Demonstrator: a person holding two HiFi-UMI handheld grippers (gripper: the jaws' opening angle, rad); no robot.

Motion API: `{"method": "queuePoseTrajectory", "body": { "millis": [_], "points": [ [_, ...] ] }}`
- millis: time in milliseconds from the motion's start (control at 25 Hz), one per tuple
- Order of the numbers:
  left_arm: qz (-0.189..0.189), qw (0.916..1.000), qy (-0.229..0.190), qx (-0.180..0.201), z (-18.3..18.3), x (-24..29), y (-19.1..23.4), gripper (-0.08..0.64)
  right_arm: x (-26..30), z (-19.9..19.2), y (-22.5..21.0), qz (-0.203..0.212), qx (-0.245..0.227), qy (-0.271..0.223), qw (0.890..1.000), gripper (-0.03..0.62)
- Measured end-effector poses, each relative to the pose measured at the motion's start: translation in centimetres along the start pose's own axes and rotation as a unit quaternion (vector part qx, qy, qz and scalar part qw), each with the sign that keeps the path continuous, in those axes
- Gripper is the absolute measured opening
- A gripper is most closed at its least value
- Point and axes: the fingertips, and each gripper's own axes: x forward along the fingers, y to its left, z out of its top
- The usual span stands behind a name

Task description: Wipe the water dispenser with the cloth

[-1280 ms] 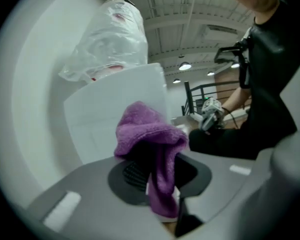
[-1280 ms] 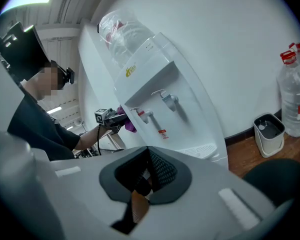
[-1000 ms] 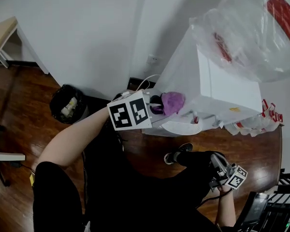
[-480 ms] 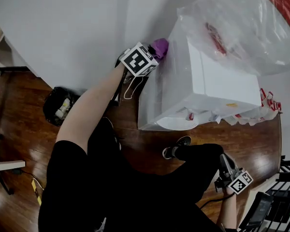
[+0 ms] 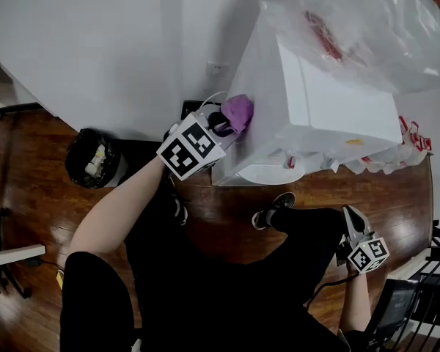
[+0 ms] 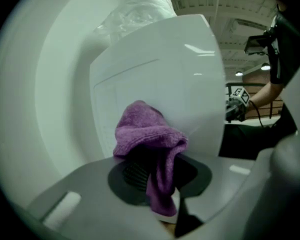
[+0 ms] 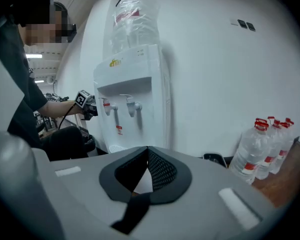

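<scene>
The white water dispenser (image 5: 315, 123) stands against the wall, a plastic-wrapped bottle (image 5: 352, 20) on top. My left gripper (image 5: 224, 125) is shut on a purple cloth (image 5: 239, 112) and presses it against the dispenser's side panel. In the left gripper view the cloth (image 6: 147, 139) bunches over the jaws against that panel (image 6: 160, 69). My right gripper (image 5: 354, 229) hangs low at the right, shut and empty, away from the dispenser. Its own view shows the closed jaws of the right gripper (image 7: 146, 156), the dispenser's front (image 7: 132, 99) with two taps, and the left gripper's cube (image 7: 83, 99).
A black waste bin (image 5: 95, 160) sits on the wooden floor left of the dispenser. A wall socket (image 5: 217, 70) with a cable is behind it. Several spare water bottles (image 7: 262, 144) stand to its right. The person's shoe (image 5: 273, 213) is near its base.
The left gripper with the cloth has slid down the dispenser's side panel from near its upper back corner toward the front. The right gripper stays low at the right.
</scene>
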Motion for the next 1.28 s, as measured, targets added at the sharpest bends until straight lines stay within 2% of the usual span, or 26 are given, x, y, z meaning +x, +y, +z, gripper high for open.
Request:
{"method": "queuePoseTrajectory", "body": {
  "millis": [160,280,400,480,560,600,760,880,1040,1160,1280],
  "points": [
    [-0.005,0.9999,-0.002,-0.013,-1.5,-1.9,-4.6,0.107,1.0,3.2,1.4,0.022,-0.028,-0.02,0.999,0.003],
    [-0.002,1.0,0.002,-0.002,-2.1,-2.9,-7.3,0.107,1.8,7.9,6.4,0.087,-0.068,-0.054,0.992,0.003],
    [0.02,0.9997,-0.006,-0.009,-2.4,-3.1,-7.5,0.107,4.0,11.0,15.0,0.196,-0.111,-0.089,0.97,0.004],
    [0.04,0.9989,-0.017,-0.018,-2.2,-2.9,-6.3,0.107,5.8,10.2,21.4,0.264,-0.131,-0.097,0.951,0.004],
    [0.059,0.9978,-0.025,-0.015,-1.7,-2.3,-4.8,0.107,6.7,8.8,27.0,0.305,-0.136,-0.107,0.937,0.003],
    [0.068,0.9973,-0.027,-0.011,-1.4,-1.8,-3.9,0.107,6.9,8.4,28.9,0.312,-0.128,-0.115,0.934,0.004],
    [0.091,0.9952,-0.033,-0.016,-1.2,1.3,1.2,0.106,6.5,7.0,32.9,0.313,-0.066,-0.115,0.94,0.003],
    [0.107,0.9938,-0.026,-0.018,-1.6,3.9,6.4,0.106,6.2,5.1,35.1,0.331,-0.065,-0.081,0.938,0.004],
    [0.113,0.9935,0.001,-0.013,-3.5,7.0,12.6,0.106,9.4,3.7,33.8,0.282,-0.063,-0.059,0.955,0.005],
    [0.097,0.9952,-0.004,-0.011,-4.0,7.4,13.0,0.104,11.6,3.5,32.7,0.261,-0.052,-0.085,0.96,0.005],
    [0.059,0.9976,-0.015,0.033,-4.1,5.9,8.4,0.104,13.2,2.7,32.9,0.269,-0.05,-0.081,0.958,0.004]
  ]
}}
